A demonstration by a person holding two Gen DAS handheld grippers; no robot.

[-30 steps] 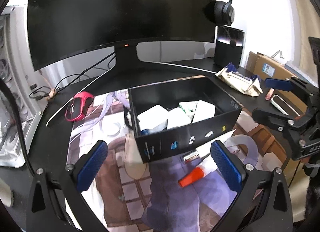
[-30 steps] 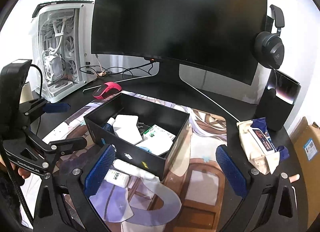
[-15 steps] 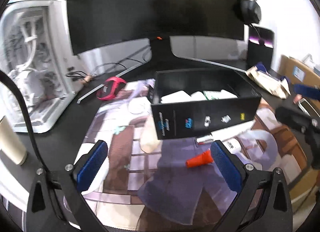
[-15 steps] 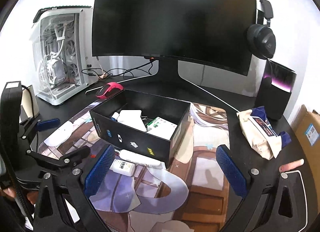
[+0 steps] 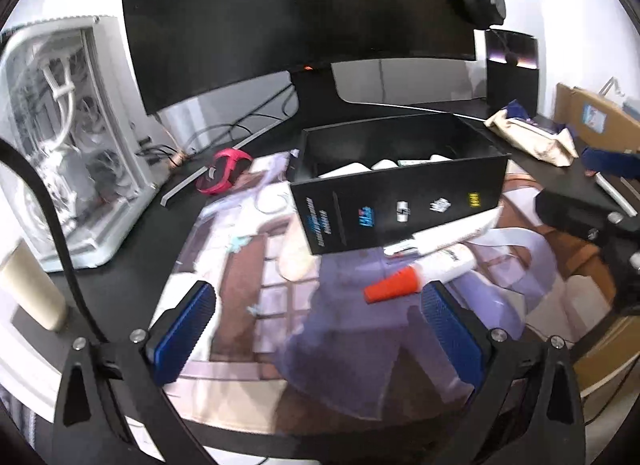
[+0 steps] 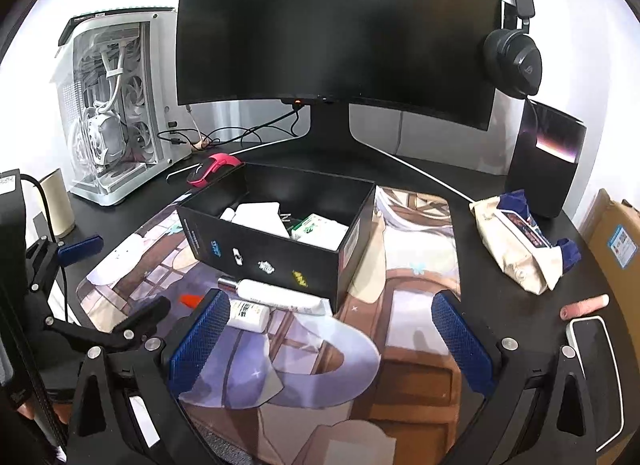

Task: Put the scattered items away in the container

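A black open box (image 5: 400, 201) (image 6: 280, 253) stands on the printed desk mat, holding several white and green items. In front of its near wall lie a white tube (image 5: 444, 235) (image 6: 280, 295) and a white bottle with an orange cone cap (image 5: 394, 285) (image 6: 248, 313). My left gripper (image 5: 316, 329) is open and empty, just short of the orange cap. My right gripper (image 6: 332, 341) is open and empty over the mat, near the box's front corner. Each gripper shows at the edge of the other's view.
A red mouse (image 5: 224, 171) (image 6: 212, 169) lies left of the box. A wipes packet (image 6: 516, 245), a pink tube (image 6: 584, 305) and a phone-like slab (image 6: 596, 357) sit at the right. Behind stand the monitor (image 6: 336, 25), a white PC case (image 6: 116, 113) and a cardboard box (image 6: 616, 241).
The left gripper has drawn back and swung left, so the box and bottle now sit farther off and the PC case shows. The right gripper has pulled back slightly. Both stay open.
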